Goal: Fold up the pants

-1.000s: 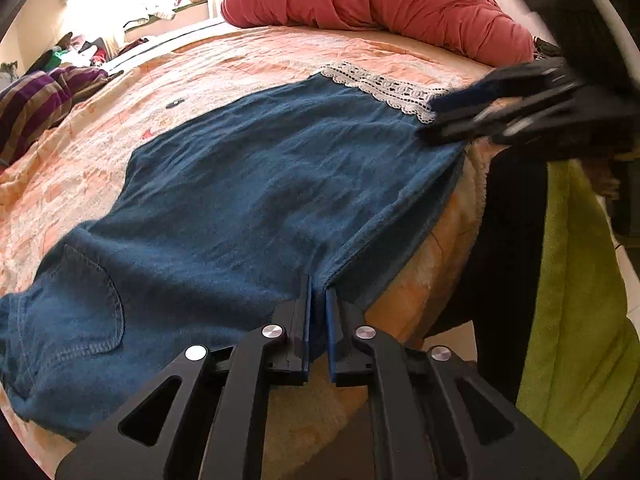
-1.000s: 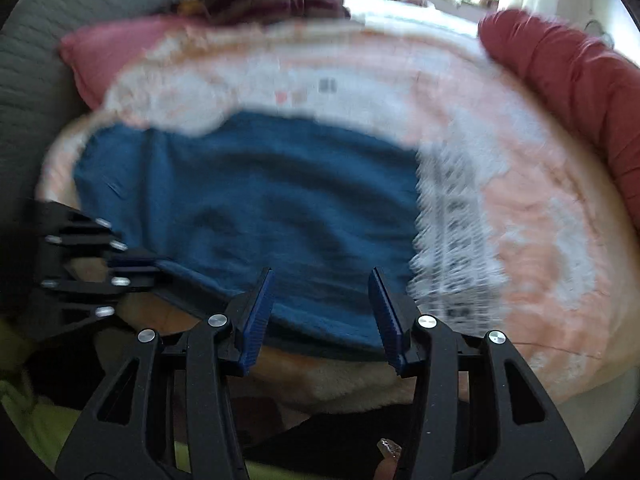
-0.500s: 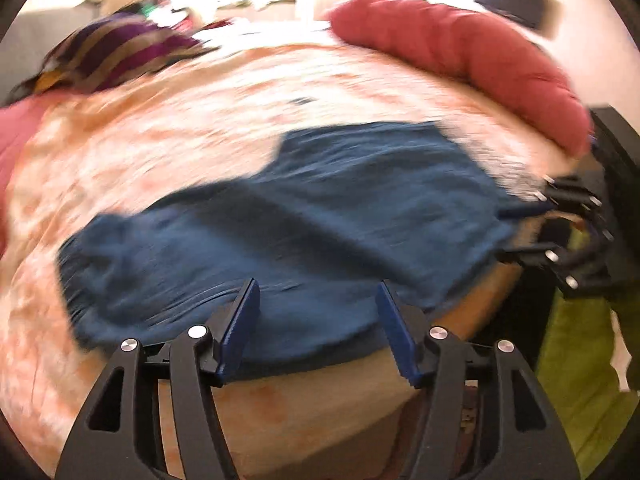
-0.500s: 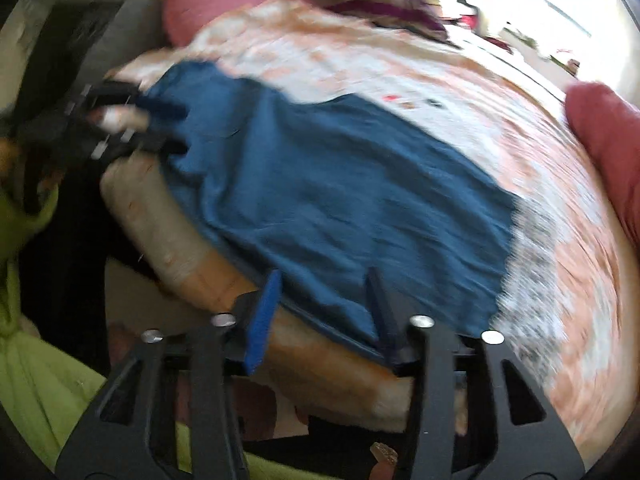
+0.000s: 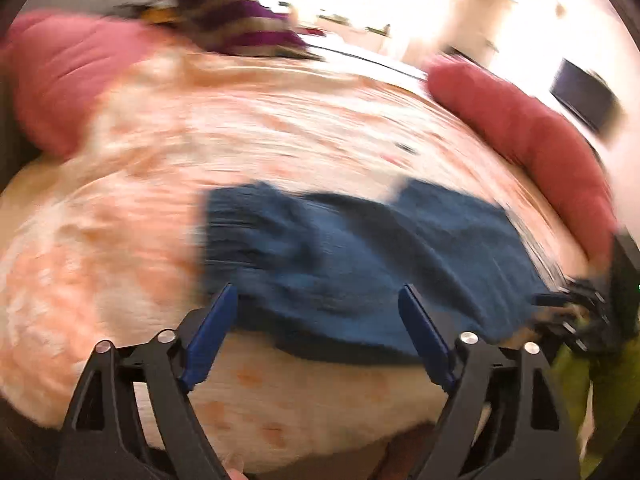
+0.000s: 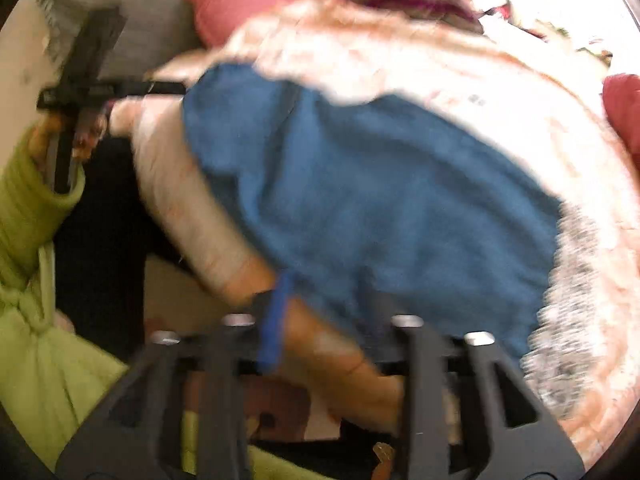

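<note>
Your left gripper hangs over the near edge of the bed, its jaws spread wide and still opening; the blue pads frame the near hem of the pants without touching the cloth. Your right gripper sits at the same bed edge further along, jaws partly apart and opening. Its left blue pad is clear, the right one is lost in blur against the fabric, so contact with the cloth cannot be judged.

Bed cover: peach and white, filling most of both views. Pants: blue, lying flat on the cover along the near edge, with a pale lace hem at the end beside your right gripper. Red bolster: along the far right side of the bed. Pink pillow: far left corner. Striped cloth: purple and dark, behind the pillow. Green sleeve: on the arm carrying your left gripper.
</note>
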